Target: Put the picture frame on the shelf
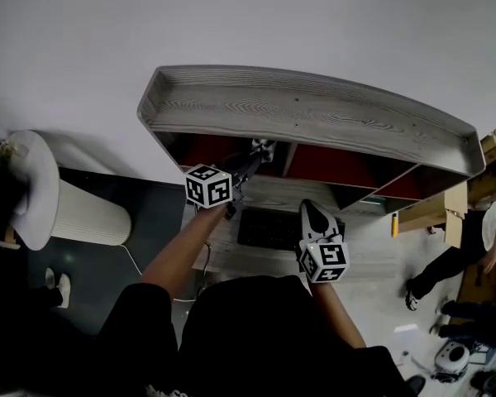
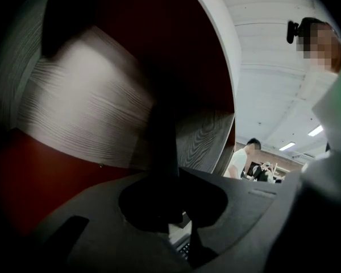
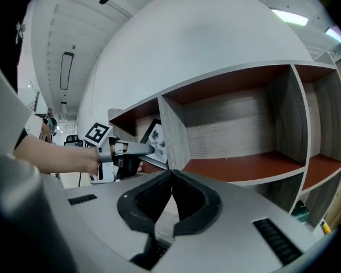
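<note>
The left hand-held gripper [image 3: 143,149] pinches the picture frame [image 3: 157,138], tilted in the shelf's [image 3: 238,168] left compartment; released before its base rests, it may topple. The right hand-held gripper [image 3: 171,175] is pressed together, empty

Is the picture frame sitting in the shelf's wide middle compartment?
No, the left gripper holds the picture frame in the shelf's far-left compartment.

i count one shelf [image 1: 314,110] at 12 o'clock, with three compartments [image 3: 238,135] in it, one picture frame [image 3: 157,141], two grippers, the left gripper [image 1: 258,154] and the right gripper [image 1: 312,213], one keyboard [image 1: 269,228], one white cylinder [image 1: 83,213] at 9 o'clock.
</note>
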Action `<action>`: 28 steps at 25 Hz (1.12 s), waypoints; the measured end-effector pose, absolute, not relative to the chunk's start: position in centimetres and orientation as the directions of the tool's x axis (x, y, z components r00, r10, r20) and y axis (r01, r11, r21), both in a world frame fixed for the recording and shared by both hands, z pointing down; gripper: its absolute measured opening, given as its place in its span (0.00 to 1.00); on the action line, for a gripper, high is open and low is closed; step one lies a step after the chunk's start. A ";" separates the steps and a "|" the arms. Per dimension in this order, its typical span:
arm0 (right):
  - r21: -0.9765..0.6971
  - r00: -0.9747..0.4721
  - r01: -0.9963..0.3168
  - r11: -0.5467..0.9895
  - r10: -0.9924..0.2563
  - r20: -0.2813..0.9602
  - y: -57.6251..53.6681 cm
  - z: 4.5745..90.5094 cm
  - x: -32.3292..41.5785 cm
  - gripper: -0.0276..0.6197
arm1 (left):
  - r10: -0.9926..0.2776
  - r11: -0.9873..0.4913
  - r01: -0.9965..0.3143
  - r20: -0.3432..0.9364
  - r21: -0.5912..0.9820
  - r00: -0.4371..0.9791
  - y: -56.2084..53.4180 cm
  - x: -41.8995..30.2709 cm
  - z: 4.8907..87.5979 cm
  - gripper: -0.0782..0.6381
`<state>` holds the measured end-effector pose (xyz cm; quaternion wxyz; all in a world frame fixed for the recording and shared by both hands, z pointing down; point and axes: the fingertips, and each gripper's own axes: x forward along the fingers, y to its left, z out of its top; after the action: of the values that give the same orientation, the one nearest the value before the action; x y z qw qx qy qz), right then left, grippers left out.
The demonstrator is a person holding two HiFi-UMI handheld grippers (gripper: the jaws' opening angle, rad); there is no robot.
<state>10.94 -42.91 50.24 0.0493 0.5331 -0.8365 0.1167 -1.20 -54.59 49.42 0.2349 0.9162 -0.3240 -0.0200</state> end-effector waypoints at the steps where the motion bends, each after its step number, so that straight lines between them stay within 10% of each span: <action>1: -0.141 -0.429 -0.902 0.407 -0.879 0.208 -42.8 50.3 10.8 0.06 | -0.602 -0.676 -0.587 0.125 0.446 0.789 -54.7 -1.2 49.5 0.16; 28: -0.151 -0.403 -0.914 0.377 -0.892 0.207 -40.0 50.6 11.9 0.06 | -0.678 -0.612 -0.773 0.392 0.166 0.621 -58.9 -1.6 51.7 0.41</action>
<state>11.94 -40.03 50.59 0.0453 0.5447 -0.8286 0.1210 -1.59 -58.94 51.73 0.1616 0.8857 -0.4096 0.1468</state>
